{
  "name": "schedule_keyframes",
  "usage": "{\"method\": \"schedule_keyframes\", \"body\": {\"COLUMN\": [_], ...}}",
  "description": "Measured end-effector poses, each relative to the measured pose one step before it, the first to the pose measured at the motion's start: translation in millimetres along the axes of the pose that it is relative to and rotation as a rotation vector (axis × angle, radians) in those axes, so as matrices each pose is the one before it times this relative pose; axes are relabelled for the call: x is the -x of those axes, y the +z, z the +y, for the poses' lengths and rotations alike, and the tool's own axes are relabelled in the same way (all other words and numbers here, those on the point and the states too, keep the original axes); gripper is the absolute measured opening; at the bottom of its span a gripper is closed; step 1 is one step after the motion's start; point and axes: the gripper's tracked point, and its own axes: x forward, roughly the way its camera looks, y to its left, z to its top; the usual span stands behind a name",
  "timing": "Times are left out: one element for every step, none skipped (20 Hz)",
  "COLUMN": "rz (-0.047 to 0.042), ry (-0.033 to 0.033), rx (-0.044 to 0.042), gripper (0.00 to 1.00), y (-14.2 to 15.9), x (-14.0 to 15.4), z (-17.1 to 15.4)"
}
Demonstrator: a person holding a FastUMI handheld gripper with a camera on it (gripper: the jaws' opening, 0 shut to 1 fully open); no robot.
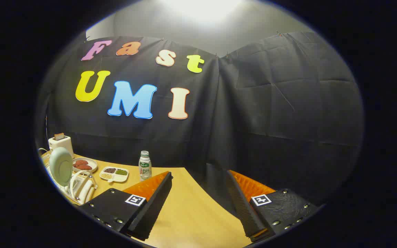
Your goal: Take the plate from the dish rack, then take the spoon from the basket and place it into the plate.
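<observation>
A pale green plate (pixel 61 166) stands on edge in a white wire dish rack (pixel 80 187) on the wooden table, well off to the left of my fingers. My gripper (pixel 198 179) is open, its fingers spread wide with nothing between them, held above the table and pointing toward the black cloth wall. The left finger (pixel 150 196) reaches toward the rack's right side but stays clear of it. I cannot make out the spoon or the basket.
Behind the rack stands a white toaster (pixel 61 144). A small plate of reddish-brown food (pixel 84 164), a white divided dish (pixel 114 174) and a small bottle (pixel 145 165) sit beyond my left finger. Bare wooden table (pixel 191 210) lies between the fingers.
</observation>
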Motion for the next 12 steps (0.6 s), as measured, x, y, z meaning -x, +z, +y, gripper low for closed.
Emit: {"method": "schedule_keyframes", "body": {"rz": [0.01042,0.00777,0.00759,0.00597,0.00429,0.00546,0.00326,0.00445,0.00380,0.00320,0.00219,0.00229], "ry": [0.01303,0.01722,0.02168,0.02523,0.02476,0.02790,0.02670,0.02622,0.02555,0.02460,0.02191,0.02030], "rx": [-0.01056,-0.00704,-0.00626,-0.00963,-0.00967,-0.01092,-0.00884,-0.00918,-0.00913,-0.00962,-0.01092,-0.01189], "gripper": [0.96,0.96,0.96,0.96,0.96,0.96,0.96,0.96,0.96,0.96,0.96,0.96], "y": [2.77,0.50,2.47,1.15,1.33,0.10,0.67,-0.90,0.08,-0.66,0.60,-0.41], "x": [12.77,10.22,10.12,8.94,8.14,5.75,4.75,2.77,1.61,1.05,-0.77,-2.62], "z": [15.35,15.59,18.18,18.60,19.26,19.28,20.06,17.70,19.18,17.55,16.48,16.16]}}
